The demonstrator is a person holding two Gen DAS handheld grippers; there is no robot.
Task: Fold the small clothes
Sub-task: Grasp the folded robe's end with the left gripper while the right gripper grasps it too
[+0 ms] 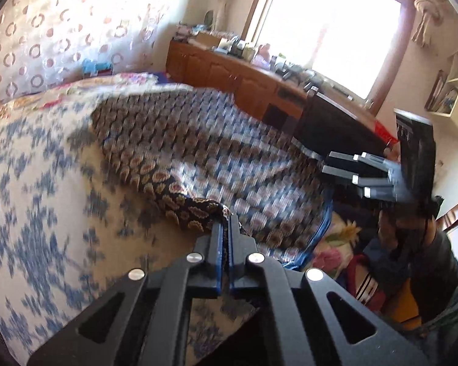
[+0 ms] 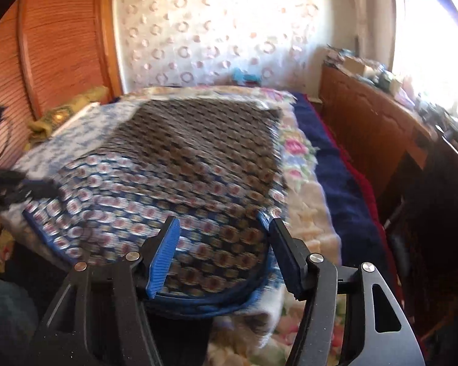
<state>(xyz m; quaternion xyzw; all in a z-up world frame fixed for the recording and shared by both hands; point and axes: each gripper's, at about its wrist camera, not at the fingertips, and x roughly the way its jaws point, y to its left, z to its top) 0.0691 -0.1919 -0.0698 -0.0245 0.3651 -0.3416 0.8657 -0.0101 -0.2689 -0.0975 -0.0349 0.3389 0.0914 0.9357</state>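
**One corner pinched, the other not yet taken**

The patterned cloth [image 2: 180,164] lies spread on the bed [image 1: 30,189], over a blue-and-white bedcover, with its blue-trimmed near edge hanging close to the bed's near side.

The main risk, as I judge it, is an uneven fold. The left claw [image 1: 226,228] has only a small bunched corner of the cloth between its pads. If that hand pulls quickly, the thin fabric may slip out, or the cloth may drag sideways across the bedcover and wrinkle. The second risk is on the other side: the right claw [image 2: 221,244] may close beside the trimmed edge and not on it, or catch the fluffy floral blanket [image 2: 308,213] below together with the cloth. Both pictures are blurred, so how much fabric is really caught I cannot tell exactly.

The left claw is pressed together, pinching the cloth corner. The right claw is spread, its two fingers standing apart above the near right part of the cloth; the cloth is seen between them, but the pads do not press on it.
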